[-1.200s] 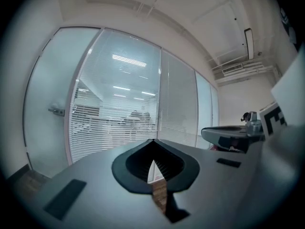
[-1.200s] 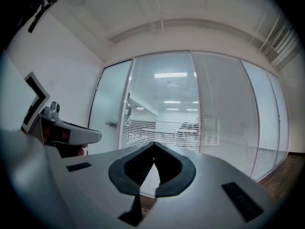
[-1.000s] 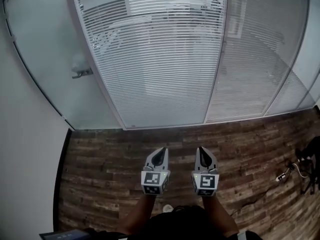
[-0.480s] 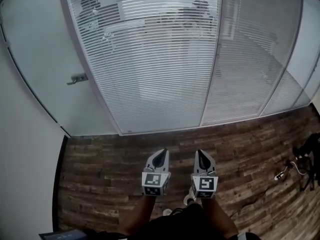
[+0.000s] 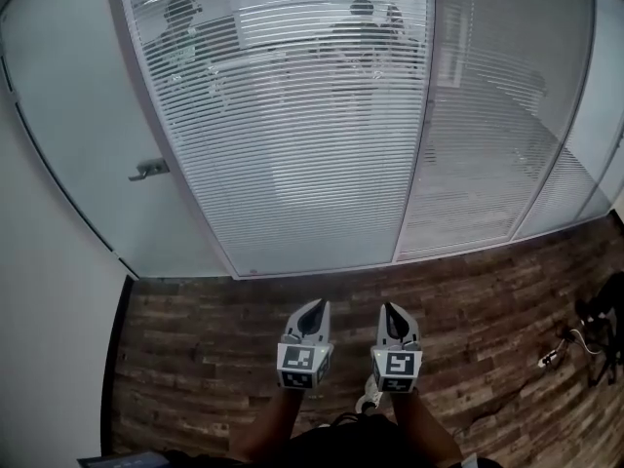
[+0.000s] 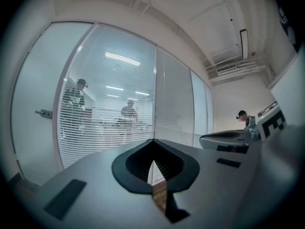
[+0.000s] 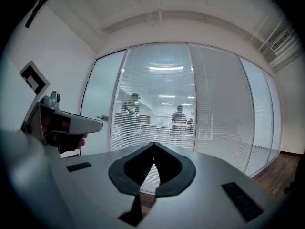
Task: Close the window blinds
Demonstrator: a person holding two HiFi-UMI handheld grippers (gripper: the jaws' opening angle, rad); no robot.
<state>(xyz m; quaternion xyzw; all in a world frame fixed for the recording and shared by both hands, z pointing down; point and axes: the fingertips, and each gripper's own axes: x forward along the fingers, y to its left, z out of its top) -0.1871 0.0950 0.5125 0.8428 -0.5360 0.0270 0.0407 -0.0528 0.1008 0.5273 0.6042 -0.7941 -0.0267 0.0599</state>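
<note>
Wood floor [image 5: 195, 330], window blinds [image 5: 292, 144] lowered, slats open, see-through; left tongs [image 5: 314, 305], right tongs [image 5: 390, 307] closed, empty

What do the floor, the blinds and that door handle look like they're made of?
Floor: wood or wood-look planks, matte brown; grain and plank seams show.
Blinds: thin white horizontal slats, possibly aluminium or plastic; too far to tell.
Door handle: looks like satin grey metal, by its dull sheen.
</note>
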